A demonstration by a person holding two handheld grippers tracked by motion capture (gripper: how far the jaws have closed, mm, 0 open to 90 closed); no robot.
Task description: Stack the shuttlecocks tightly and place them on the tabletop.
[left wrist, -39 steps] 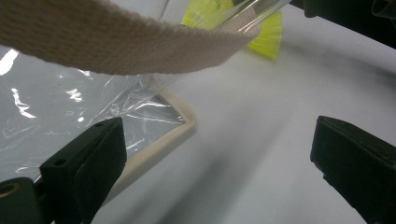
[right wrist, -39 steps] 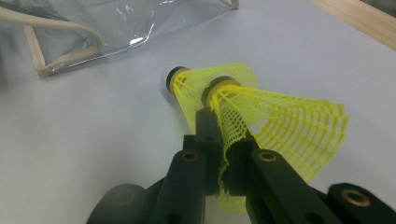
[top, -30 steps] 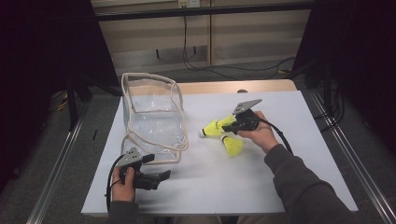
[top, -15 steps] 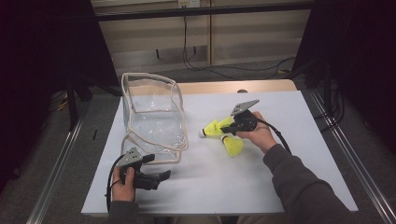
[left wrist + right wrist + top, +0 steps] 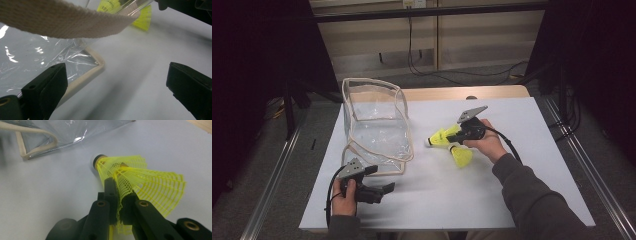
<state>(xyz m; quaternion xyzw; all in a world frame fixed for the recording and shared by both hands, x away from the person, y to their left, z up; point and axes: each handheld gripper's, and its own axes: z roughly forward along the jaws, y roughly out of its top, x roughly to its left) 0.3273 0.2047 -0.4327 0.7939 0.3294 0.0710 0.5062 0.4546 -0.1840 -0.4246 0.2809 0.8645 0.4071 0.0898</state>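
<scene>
Right tongs around shuttlecock skirt

Dim surroundings, bright table, perhaps blurred foreground

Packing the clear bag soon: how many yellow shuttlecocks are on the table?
2. One yellow mesh-skirted shuttlecock is pinched in the right gripper; the second yellow shuttlecock lies on the white table beside that hand.

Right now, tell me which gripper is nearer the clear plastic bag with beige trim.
Left. The left gripper sits open just in front of the bag; the right gripper pinches a yellow shuttlecock off to its side.
</scene>
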